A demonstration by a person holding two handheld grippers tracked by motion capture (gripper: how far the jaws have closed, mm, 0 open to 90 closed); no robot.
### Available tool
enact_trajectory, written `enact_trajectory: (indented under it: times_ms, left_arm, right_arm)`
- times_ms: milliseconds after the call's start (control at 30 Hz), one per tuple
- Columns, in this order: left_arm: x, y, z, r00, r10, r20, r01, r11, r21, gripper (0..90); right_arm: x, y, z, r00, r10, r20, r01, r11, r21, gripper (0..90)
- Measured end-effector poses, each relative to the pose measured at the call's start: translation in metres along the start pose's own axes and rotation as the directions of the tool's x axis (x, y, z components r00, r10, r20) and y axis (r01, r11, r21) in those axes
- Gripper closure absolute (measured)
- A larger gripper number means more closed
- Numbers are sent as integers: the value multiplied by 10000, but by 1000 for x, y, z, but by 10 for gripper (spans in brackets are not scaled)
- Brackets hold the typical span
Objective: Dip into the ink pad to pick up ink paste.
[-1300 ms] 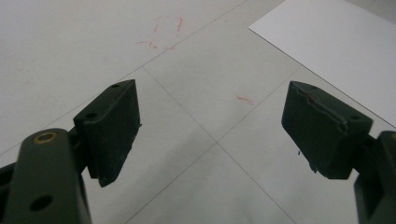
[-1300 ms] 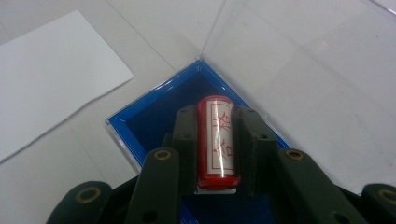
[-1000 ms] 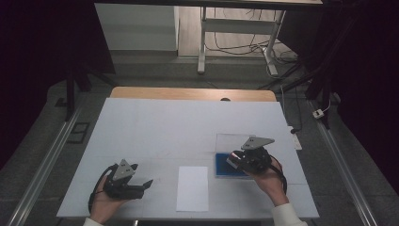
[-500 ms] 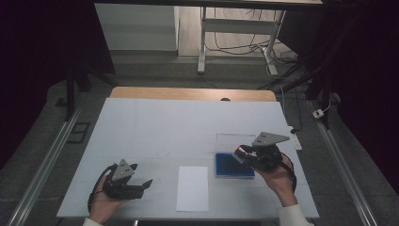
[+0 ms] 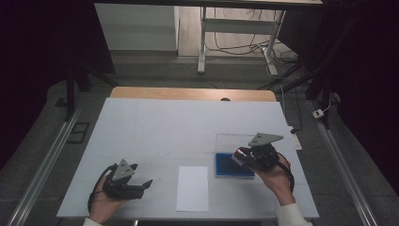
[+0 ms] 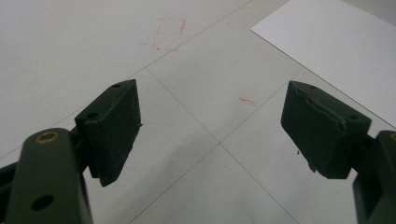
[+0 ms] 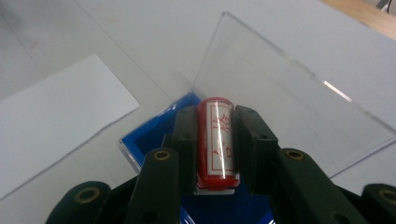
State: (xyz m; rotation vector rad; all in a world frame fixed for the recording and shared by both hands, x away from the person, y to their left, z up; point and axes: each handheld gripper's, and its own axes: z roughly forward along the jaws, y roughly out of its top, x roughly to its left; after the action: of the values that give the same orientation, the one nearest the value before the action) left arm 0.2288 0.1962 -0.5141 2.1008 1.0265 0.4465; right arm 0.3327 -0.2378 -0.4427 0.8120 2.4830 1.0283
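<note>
Left tool point(image 5: 147, 183): jaws wide apart, holding nothing, low over the bench point(image 5: 164, 127) at near left. White paper point(image 5: 193, 187) at near centre. Right tool point(image 7: 211, 140): clamped on a red stamp point(image 7: 217, 140), above the blue ink pad point(image 5: 230, 165) with its clear lid point(image 7: 280, 107) raised, near right.

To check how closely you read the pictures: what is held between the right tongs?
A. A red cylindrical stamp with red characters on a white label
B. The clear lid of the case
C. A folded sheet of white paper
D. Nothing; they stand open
A: in the right gripper view the right tongs clamp the red stamp above the blue case.
</note>
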Motion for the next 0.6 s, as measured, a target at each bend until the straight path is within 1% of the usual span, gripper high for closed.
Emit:
enact_trajectory:
  times_ms: [133, 167, 267, 333, 400, 533, 600]
  left_arm:
    - [0, 0, 0, 10000, 3, 5, -3, 10000, 9, 207]
    - [0, 0, 0, 10000, -5, -23, 5, 10000, 22, 207]
    - [0, 0, 1, 10000, -7, 11, 7, 10000, 47, 207]
    - [0, 0, 1, 10000, -4, 20, 4, 10000, 48, 207]
    - [0, 0, 1, 10000, -10, 25, 10, 10000, 57, 207]
    - [0, 0, 1, 10000, -5, 30, 5, 10000, 65, 207]
    - [0, 0, 2, 10000, 6, 20, -6, 10000, 73, 207]
  right_arm:
    - [-1, -4, 8, 9999, 157, 47, -159, 9994, 308, 699]
    - [-2, -5, 9, 9999, 104, 83, -106, 9993, 360, 699]
    - [-3, -7, 13, 9997, 226, 79, -229, 9986, 471, 699]
    - [-4, -9, 16, 9998, 134, 134, -141, 9986, 507, 699]
    - [-4, -9, 17, 9996, 223, 146, -230, 9982, 546, 699]
    - [-4, -11, 19, 9995, 210, 231, -224, 9978, 624, 699]
    - [-3, -11, 21, 9997, 193, 164, -203, 9977, 644, 699]
